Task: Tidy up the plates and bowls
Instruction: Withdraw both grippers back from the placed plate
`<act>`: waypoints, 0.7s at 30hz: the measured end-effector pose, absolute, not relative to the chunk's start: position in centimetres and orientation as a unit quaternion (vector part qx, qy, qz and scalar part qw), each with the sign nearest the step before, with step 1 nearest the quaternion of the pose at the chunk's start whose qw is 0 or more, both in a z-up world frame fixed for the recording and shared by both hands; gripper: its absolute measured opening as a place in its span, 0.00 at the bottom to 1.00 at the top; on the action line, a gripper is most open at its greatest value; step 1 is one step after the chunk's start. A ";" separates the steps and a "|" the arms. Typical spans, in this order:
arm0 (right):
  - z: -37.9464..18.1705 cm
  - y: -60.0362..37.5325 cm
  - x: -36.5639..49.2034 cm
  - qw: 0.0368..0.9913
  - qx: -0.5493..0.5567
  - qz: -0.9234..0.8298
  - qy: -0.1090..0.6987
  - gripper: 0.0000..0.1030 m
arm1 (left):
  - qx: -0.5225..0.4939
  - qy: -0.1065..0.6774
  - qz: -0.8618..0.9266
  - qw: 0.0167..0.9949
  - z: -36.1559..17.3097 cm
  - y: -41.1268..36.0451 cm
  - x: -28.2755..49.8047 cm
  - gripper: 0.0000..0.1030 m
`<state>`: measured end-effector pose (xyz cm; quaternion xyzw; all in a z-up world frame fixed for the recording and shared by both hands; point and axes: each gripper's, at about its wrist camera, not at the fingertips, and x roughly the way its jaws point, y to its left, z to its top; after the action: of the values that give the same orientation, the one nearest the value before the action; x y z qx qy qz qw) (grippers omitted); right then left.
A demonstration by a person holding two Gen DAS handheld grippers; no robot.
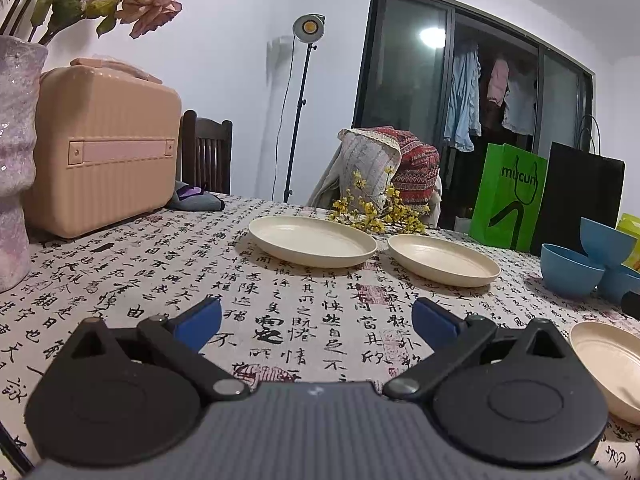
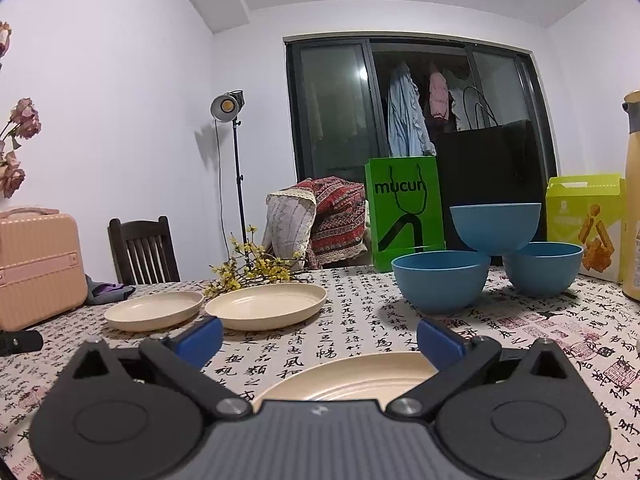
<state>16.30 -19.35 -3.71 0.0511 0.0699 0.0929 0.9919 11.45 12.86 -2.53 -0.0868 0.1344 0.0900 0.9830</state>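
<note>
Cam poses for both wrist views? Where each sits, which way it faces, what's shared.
Left wrist: on the left gripper, low over the tablecloth, facing two cream plates; its open blue-tipped fingers show.
Right wrist: on the right gripper, over a near cream plate, facing three blue bowls; open fingers show.
Shared: plates, bowls, green bag, lamp, balcony door.

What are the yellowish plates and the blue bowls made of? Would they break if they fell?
The round cream plates look like matte plastic or wheat-straw composite: dull sheen, thin even rims. The round blue bowls have the same flat, unglazed look. Probably not ceramic, so likely hard to break, though the pictures can't prove it.
</note>
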 end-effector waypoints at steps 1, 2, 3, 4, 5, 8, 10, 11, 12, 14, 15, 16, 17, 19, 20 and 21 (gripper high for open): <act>-3.7 -19.3 16.3 0.992 0.052 0.093 0.069 1.00 | -0.087 0.136 0.090 0.983 -2.5 12.9 11.5 1.00; -3.7 -19.4 16.2 0.992 0.053 0.093 0.069 1.00 | -0.088 0.137 0.091 0.982 -2.6 12.9 11.6 1.00; -3.7 -19.4 16.2 0.992 0.053 0.093 0.067 1.00 | -0.089 0.139 0.091 0.982 -2.6 13.0 11.6 1.00; -3.7 -19.4 16.2 0.992 0.053 0.091 0.067 1.00 | -0.089 0.140 0.090 0.982 -2.6 13.0 11.6 1.00; -3.7 -19.4 16.2 0.992 0.053 0.090 0.068 1.00 | -0.090 0.143 0.090 0.982 -2.6 13.0 11.7 1.00; -3.7 -19.3 16.3 0.993 0.050 0.085 0.072 1.00 | -0.088 0.152 0.086 0.981 -2.6 13.0 12.0 1.00; -3.6 -19.2 16.3 0.993 0.049 0.083 0.074 1.00 | -0.088 0.157 0.083 0.980 -2.6 13.0 12.1 1.00; -3.6 -19.2 16.4 0.993 0.049 0.081 0.076 1.00 | -0.089 0.160 0.083 0.980 -2.6 13.1 12.2 1.00; -3.6 -19.2 16.4 0.993 0.048 0.080 0.078 1.00 | -0.090 0.161 0.083 0.979 -2.7 13.1 12.2 1.00; -3.7 -19.2 16.5 0.992 0.048 0.079 0.082 1.00 | -0.091 0.164 0.082 0.979 -2.7 13.1 12.3 1.00; -3.7 -19.2 16.6 0.992 0.048 0.079 0.084 1.00 | -0.091 0.166 0.082 0.978 -2.7 13.1 12.4 1.00; -3.6 -19.2 16.7 0.992 0.048 0.079 0.086 1.00 | -0.092 0.168 0.082 0.978 -2.7 13.1 12.5 1.00; -3.6 -19.2 16.7 0.992 0.048 0.078 0.087 1.00 | -0.092 0.171 0.081 0.978 -2.7 13.1 12.5 1.00; -3.6 -19.1 16.6 0.992 0.046 0.076 0.085 1.00 | -0.092 0.175 0.080 0.977 -2.7 13.1 12.6 1.00; -3.6 -19.1 16.6 0.993 0.046 0.075 0.083 1.00 | -0.093 0.178 0.080 0.976 -2.8 13.1 12.7 1.00; -3.6 -19.1 16.5 0.993 0.044 0.074 0.082 1.00 | -0.093 0.181 0.079 0.976 -2.8 13.2 12.8 1.00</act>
<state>16.49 -19.10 -3.61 0.0445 0.0818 0.0740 0.9929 12.78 13.16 -2.77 -0.0930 0.1812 0.0793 0.9758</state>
